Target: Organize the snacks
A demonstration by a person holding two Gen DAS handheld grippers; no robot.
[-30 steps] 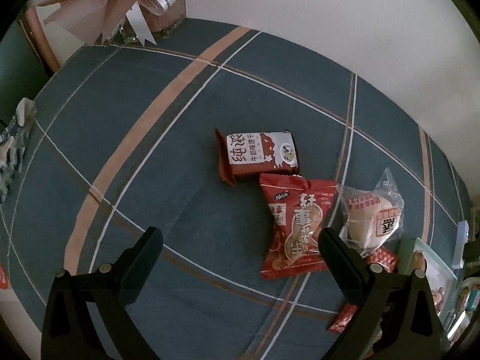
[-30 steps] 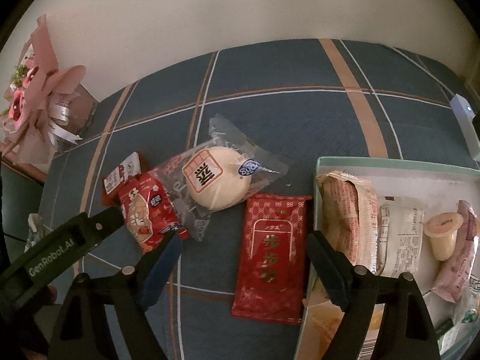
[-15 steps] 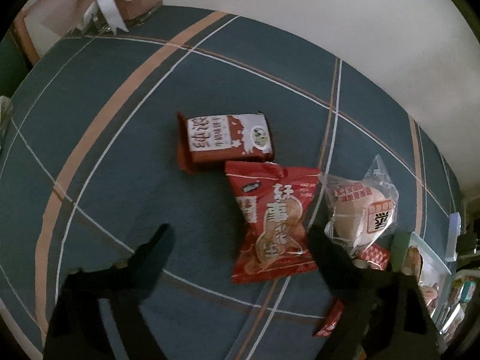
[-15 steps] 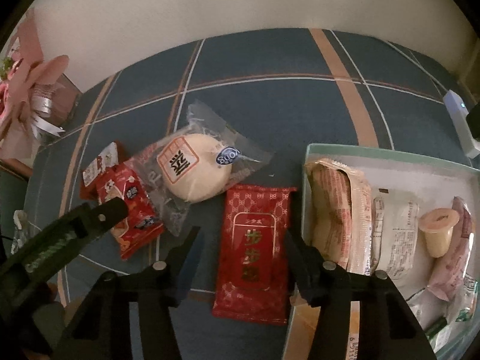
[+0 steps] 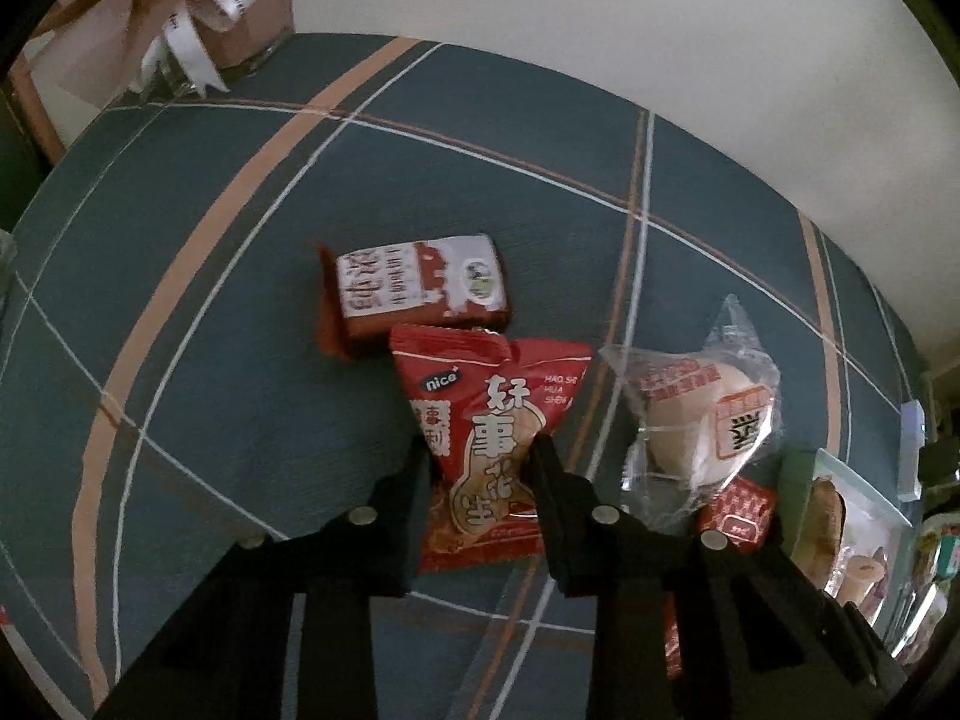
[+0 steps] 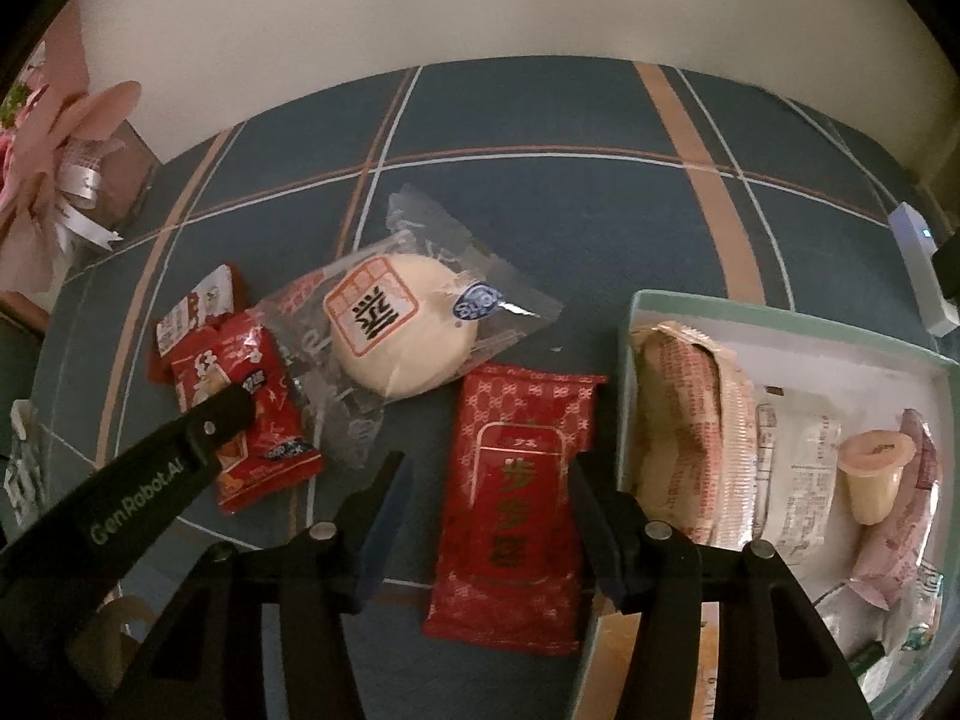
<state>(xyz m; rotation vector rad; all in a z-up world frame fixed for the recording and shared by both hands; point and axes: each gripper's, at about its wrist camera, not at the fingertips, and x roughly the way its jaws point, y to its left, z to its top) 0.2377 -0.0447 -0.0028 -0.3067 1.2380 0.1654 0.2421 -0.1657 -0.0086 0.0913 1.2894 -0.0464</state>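
A red peanut bag [image 5: 486, 420] lies on the blue plaid cloth. My left gripper [image 5: 480, 450] has closed in on its lower half, fingers pressing both sides; the same bag shows in the right wrist view [image 6: 252, 414] under that gripper's finger. Behind it lies a red and white biscuit pack [image 5: 420, 294]. A clear-wrapped bun [image 5: 702, 420] [image 6: 402, 330] lies to the right. My right gripper [image 6: 489, 468] straddles a flat red packet [image 6: 516, 498], jaws partly closed but apart from it. A snack tray [image 6: 780, 324] holds several snacks.
A pink ribbon bouquet [image 5: 180, 12] and box stand at the back left by the wall. A white device [image 6: 918, 264] lies at the cloth's right edge. A small red packet [image 5: 741, 510] lies between the bun and the tray.
My left gripper moved forward over the peanut bag and closed from wide open onto it. My right gripper moved over the flat red packet and its jaws narrowed.
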